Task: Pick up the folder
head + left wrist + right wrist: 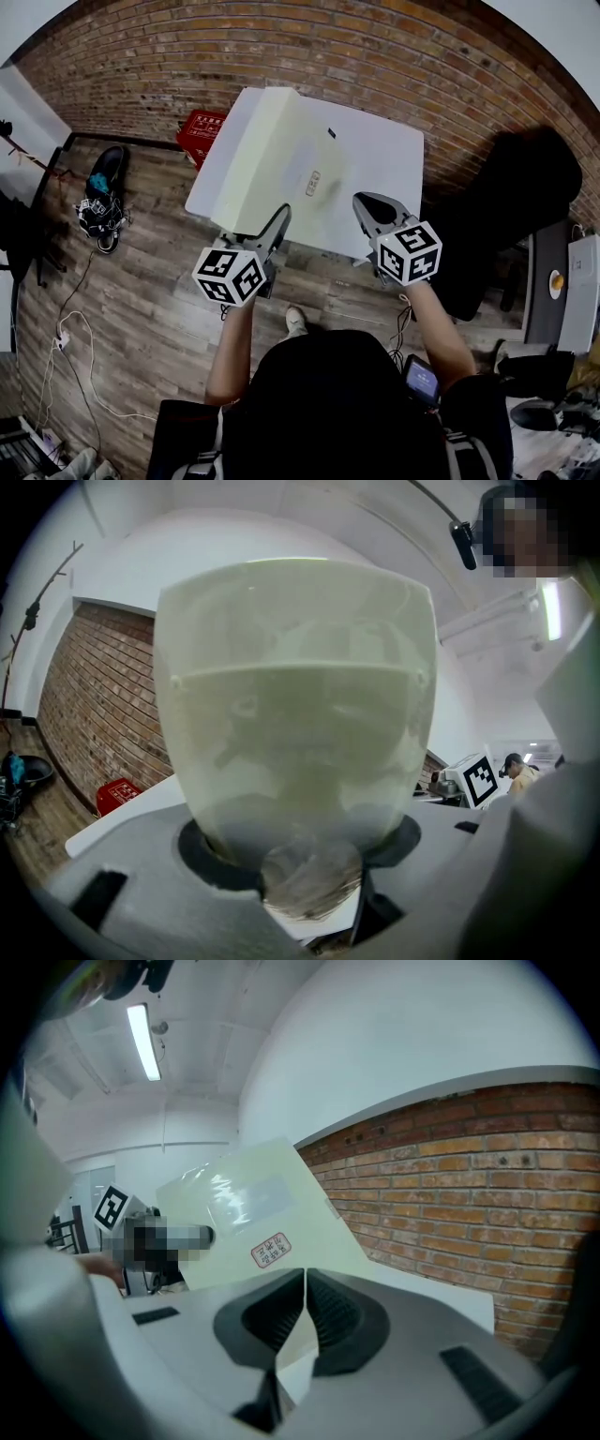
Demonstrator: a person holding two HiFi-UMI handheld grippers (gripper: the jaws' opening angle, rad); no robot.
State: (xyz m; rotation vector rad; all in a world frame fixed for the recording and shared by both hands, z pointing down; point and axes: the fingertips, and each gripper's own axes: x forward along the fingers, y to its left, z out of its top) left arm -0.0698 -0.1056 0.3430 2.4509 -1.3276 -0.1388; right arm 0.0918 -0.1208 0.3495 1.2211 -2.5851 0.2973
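1. Only the head view took in the whole layout. The pale green folder (281, 159) was tilted up above the white table (384, 159), with the left gripper (279, 217) at its near left corner and the right gripper (367, 202) at its near edge.
2. The left gripper view showed that gripper's (300, 860) jaws standing wide. The folder's (295, 696) translucent lower end filled the gap and touched both pads.
3. The right gripper view showed the right gripper's (305, 1288) jaws almost together, pinching the folder's (253, 1213) thin edge.
4. A small red-framed stamp (270, 1251) sat on the folder, its characters too small to read.
5. A red box (202, 131) lay by the brick wall (375, 47), and its white print was unreadable.
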